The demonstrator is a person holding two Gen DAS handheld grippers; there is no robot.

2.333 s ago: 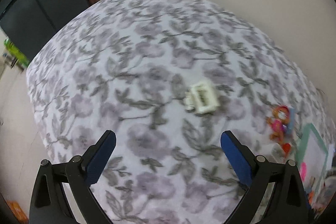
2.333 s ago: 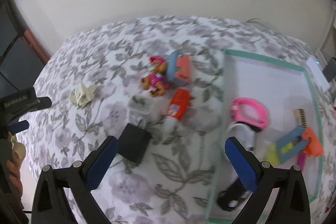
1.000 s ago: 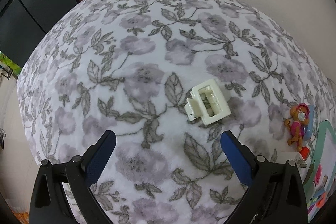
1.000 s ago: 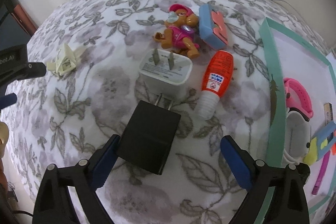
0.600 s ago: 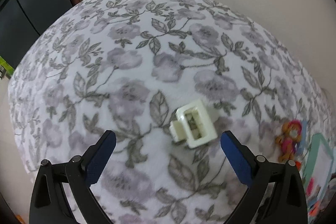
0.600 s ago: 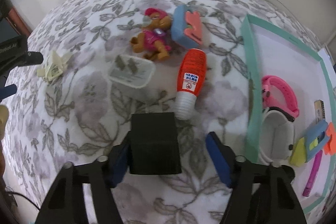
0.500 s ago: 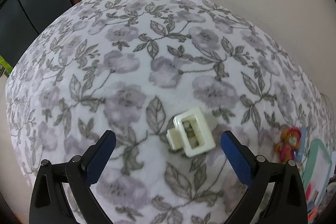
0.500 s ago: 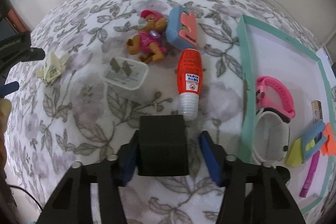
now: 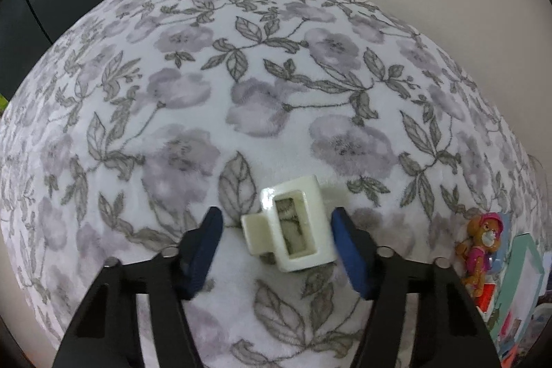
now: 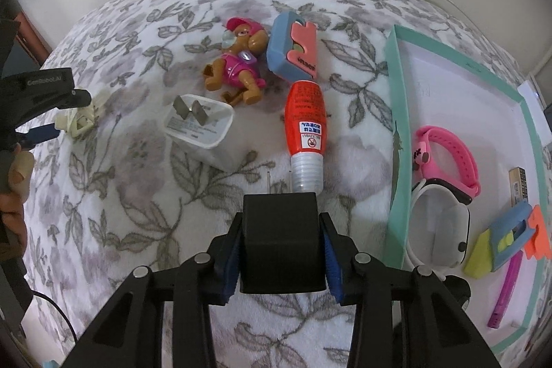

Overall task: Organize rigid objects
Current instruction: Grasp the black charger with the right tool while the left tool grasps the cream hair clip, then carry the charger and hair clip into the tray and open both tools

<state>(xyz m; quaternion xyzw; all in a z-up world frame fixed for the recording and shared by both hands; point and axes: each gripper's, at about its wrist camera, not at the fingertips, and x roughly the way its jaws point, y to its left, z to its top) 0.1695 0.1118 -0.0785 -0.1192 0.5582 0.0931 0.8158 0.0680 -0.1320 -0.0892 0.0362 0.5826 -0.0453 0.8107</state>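
Right wrist view: my right gripper (image 10: 281,250) is clamped on the black charger (image 10: 281,244), low centre. An orange bottle (image 10: 307,130) lies just ahead, with a white plug (image 10: 198,125) and a toy dog (image 10: 238,71) upper left and a teal tray (image 10: 398,140) at right. My left gripper (image 9: 277,242) stands part open around the cream hair clip (image 9: 293,228) on the blanket (image 9: 241,75), pads not touching.

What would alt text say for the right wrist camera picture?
The right gripper is shut on a black charger block above a floral blanket. Ahead lie a white plug adapter, an orange bottle and a toy pup; a teal-rimmed tray sits at right.
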